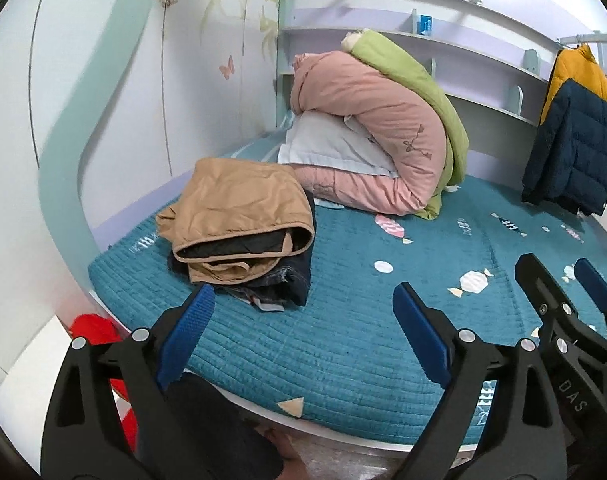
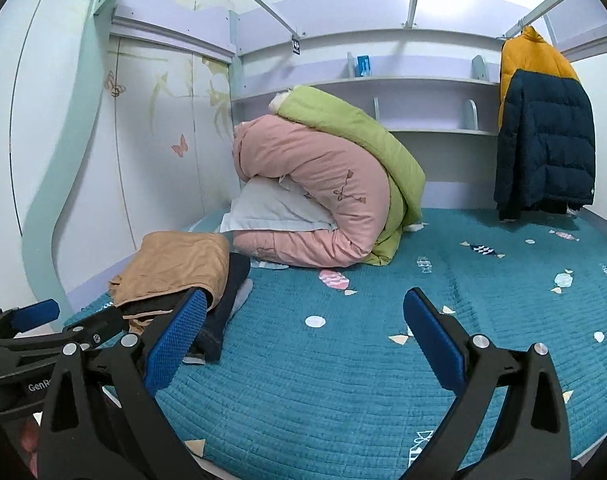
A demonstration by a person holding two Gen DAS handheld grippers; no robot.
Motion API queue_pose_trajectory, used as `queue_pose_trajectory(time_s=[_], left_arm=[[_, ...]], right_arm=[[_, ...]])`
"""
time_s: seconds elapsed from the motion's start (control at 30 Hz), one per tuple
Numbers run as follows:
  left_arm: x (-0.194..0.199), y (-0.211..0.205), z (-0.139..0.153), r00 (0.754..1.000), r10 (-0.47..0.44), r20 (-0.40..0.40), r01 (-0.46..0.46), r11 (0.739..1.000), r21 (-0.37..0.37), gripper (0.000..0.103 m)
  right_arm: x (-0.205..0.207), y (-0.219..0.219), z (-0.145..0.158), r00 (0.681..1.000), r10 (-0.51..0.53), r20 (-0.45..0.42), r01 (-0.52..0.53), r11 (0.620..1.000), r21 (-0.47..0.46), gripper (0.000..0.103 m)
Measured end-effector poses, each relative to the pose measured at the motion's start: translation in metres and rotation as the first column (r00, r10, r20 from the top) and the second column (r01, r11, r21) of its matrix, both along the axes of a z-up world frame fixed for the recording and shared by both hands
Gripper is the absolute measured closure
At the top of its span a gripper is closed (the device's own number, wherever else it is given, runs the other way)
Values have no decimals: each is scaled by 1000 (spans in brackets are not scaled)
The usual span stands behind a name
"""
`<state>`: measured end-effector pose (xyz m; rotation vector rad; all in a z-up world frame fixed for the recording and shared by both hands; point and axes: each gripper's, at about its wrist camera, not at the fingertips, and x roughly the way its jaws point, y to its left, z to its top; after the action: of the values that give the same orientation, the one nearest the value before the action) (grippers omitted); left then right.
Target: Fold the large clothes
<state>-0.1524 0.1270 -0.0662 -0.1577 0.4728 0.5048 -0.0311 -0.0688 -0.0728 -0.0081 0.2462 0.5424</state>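
A folded tan jacket point(image 1: 239, 216) lies on top of folded dark jeans point(image 1: 287, 284) at the left of the teal bed point(image 1: 343, 340); the pile also shows in the right wrist view point(image 2: 179, 268). A yellow-and-navy puffer jacket point(image 2: 543, 132) hangs on a rail at the back right, also in the left wrist view point(image 1: 575, 136). My left gripper point(image 1: 303, 320) is open and empty above the bed's front edge, just in front of the pile. My right gripper point(image 2: 305, 326) is open and empty, to the right of the pile.
A rolled pink and green duvet point(image 1: 383, 120) with a white pillow point(image 1: 335, 148) sits at the back of the bed. Shelves point(image 2: 383, 80) run along the back wall. A wardrobe wall point(image 1: 143, 80) stands at the left. Something red point(image 1: 95, 332) lies by the bed's left front.
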Motion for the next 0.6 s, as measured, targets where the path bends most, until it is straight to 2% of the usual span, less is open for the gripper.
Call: queue_pose_trajectory(time_s=[0.27,0.6], left_arm=[[-16,-9,9,997,27,73,-31,998,52,9],[-19,-2,8,992,1,123,-6,999,36,9]], right_arm=[[-12,-11,4,999,-1,36,0,999,36,7],[-7,-11,-8,1000,-5,30,5,1000,25,8]])
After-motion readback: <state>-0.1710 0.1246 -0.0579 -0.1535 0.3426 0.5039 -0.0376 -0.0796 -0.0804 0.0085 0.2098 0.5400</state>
